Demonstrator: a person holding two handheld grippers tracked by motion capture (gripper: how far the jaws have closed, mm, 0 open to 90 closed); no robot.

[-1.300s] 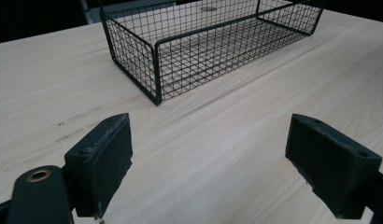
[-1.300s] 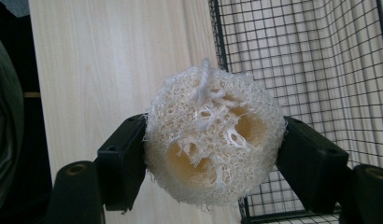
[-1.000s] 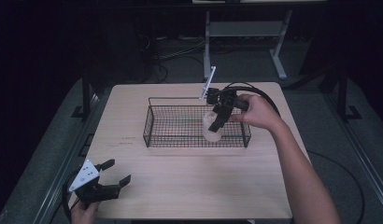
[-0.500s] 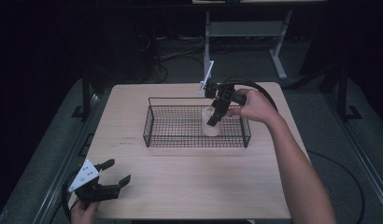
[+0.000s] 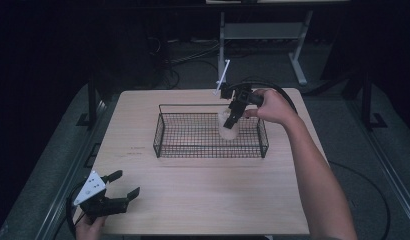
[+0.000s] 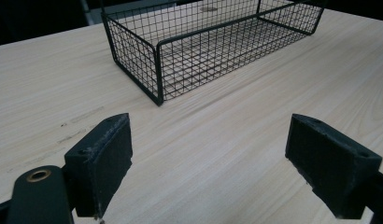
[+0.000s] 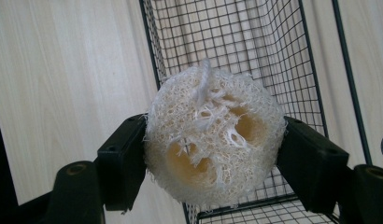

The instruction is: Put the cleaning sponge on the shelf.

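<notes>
The right gripper (image 7: pixel 213 158) pinches the loofah (image 7: pixel 212 140) between its jaws, above the wire basket (image 5: pixel 163 135); the left gripper (image 6: pixel 217 158) stands spread.

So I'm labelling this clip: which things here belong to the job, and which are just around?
In the job:
loofah, clamped in the right gripper
wire basket

Just around:
left gripper, open, nothing between its jaws
table
white stand behind it
</notes>
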